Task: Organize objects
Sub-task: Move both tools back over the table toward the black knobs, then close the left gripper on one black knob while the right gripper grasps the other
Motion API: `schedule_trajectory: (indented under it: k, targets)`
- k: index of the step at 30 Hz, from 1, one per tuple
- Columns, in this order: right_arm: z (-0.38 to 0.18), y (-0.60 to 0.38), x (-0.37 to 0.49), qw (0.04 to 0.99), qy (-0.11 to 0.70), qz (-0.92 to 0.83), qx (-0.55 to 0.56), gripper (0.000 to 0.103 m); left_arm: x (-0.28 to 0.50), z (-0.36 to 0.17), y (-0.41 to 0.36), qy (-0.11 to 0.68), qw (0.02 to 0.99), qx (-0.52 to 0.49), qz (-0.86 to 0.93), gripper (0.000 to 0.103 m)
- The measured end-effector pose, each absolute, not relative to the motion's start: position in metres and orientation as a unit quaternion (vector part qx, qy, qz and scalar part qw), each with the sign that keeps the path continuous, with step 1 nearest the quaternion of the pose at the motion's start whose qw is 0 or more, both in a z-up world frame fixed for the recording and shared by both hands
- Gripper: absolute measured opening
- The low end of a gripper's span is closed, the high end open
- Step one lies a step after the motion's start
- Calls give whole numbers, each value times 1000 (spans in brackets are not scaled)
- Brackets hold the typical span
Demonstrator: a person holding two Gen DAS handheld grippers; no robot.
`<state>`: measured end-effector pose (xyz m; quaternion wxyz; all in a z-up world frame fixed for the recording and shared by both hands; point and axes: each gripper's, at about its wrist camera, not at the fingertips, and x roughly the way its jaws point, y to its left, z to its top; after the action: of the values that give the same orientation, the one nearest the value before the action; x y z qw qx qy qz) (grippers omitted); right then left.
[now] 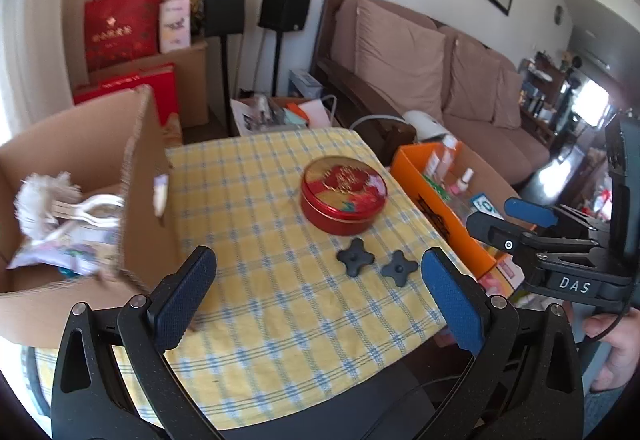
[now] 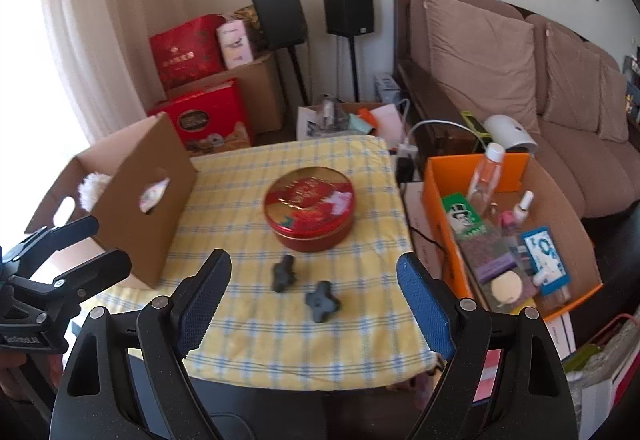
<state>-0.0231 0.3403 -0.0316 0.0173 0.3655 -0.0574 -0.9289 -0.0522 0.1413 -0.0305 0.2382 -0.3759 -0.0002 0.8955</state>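
A round red tin (image 1: 344,205) (image 2: 309,213) sits on the yellow checked tablecloth (image 1: 280,304) (image 2: 304,328). Two dark cross-shaped knobs (image 1: 355,257) (image 1: 399,267) lie just in front of it, also in the right wrist view (image 2: 283,273) (image 2: 322,301). My left gripper (image 1: 320,300) is open and empty, held above the near table edge. My right gripper (image 2: 314,304) is open and empty, also above the near edge. Each gripper shows in the other's view, the right one (image 1: 508,218) beside the orange box, the left one (image 2: 86,248) by the cardboard box.
A brown cardboard box (image 1: 132,200) (image 2: 140,200) with a fluffy white item and plastic stands at the table's left. An orange box (image 1: 432,196) (image 2: 440,208) with bottles and packets stands at the right. A sofa (image 2: 540,80), speakers and red gift boxes stand behind.
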Motion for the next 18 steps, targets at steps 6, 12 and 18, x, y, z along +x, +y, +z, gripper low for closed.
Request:
schedule_trajectory:
  k: [6, 12, 18]
  targets:
    - [-54, 352, -22, -4, -50, -923, 382, 86, -58, -64, 160, 19, 252, -393, 884, 103]
    - [-78, 354, -25, -6, -52, -916, 398, 83, -64, -86, 168, 25, 267, -389, 882, 102]
    - [-98, 352, -30, 2, -57, -908, 415, 70, -71, -105, 180, 46, 284, -387, 876, 102]
